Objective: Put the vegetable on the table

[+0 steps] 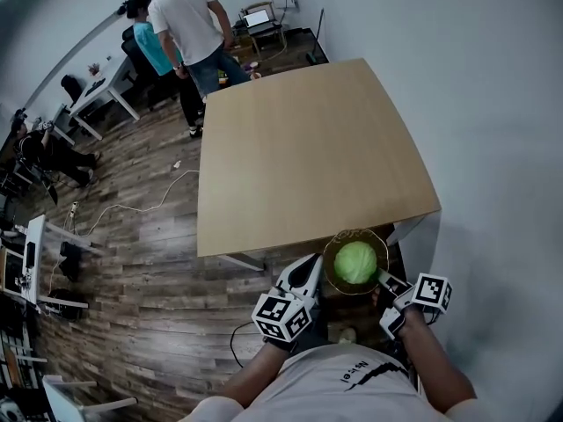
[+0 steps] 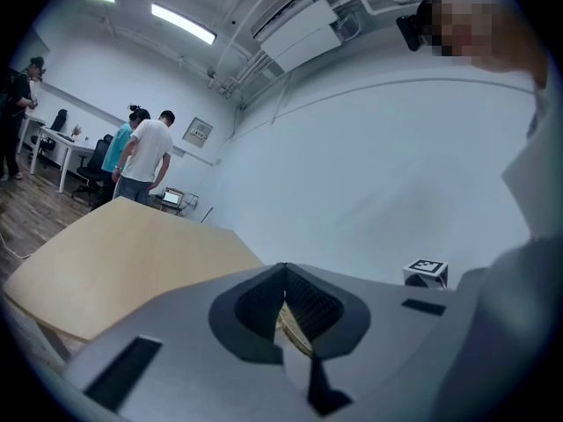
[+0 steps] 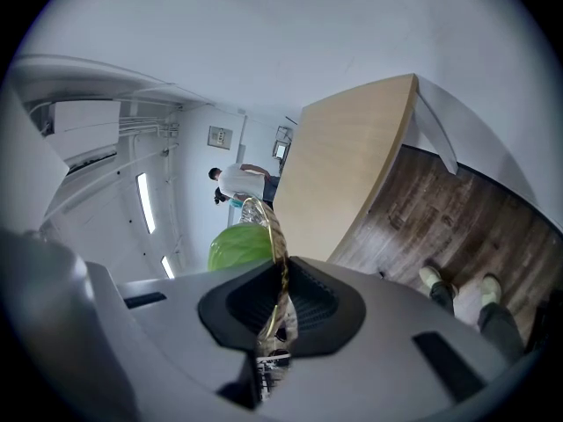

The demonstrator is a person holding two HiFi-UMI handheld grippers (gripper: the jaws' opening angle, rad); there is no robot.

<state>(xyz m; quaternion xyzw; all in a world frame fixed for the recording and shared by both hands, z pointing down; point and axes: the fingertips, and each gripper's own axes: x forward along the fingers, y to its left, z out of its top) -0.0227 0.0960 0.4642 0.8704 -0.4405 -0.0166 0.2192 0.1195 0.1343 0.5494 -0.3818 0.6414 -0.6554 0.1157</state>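
A round green cabbage (image 1: 355, 263) lies in an amber glass bowl (image 1: 354, 233) held in the air just short of the table's near edge. My left gripper (image 1: 318, 269) is shut on the bowl's left rim, and a sliver of that rim (image 2: 296, 328) shows between its pads. My right gripper (image 1: 385, 280) is shut on the right rim. In the right gripper view the rim (image 3: 276, 244) runs up through the shut gripper (image 3: 281, 304), with the cabbage (image 3: 237, 246) behind it. The light wooden table (image 1: 308, 148) lies bare ahead.
A white wall runs along the table's right side (image 1: 493, 130). Two people (image 1: 189, 25) stand at the far end by desks and chairs. Cables (image 1: 132, 205) trail over the wooden floor on the left. My own feet (image 3: 457, 284) are below.
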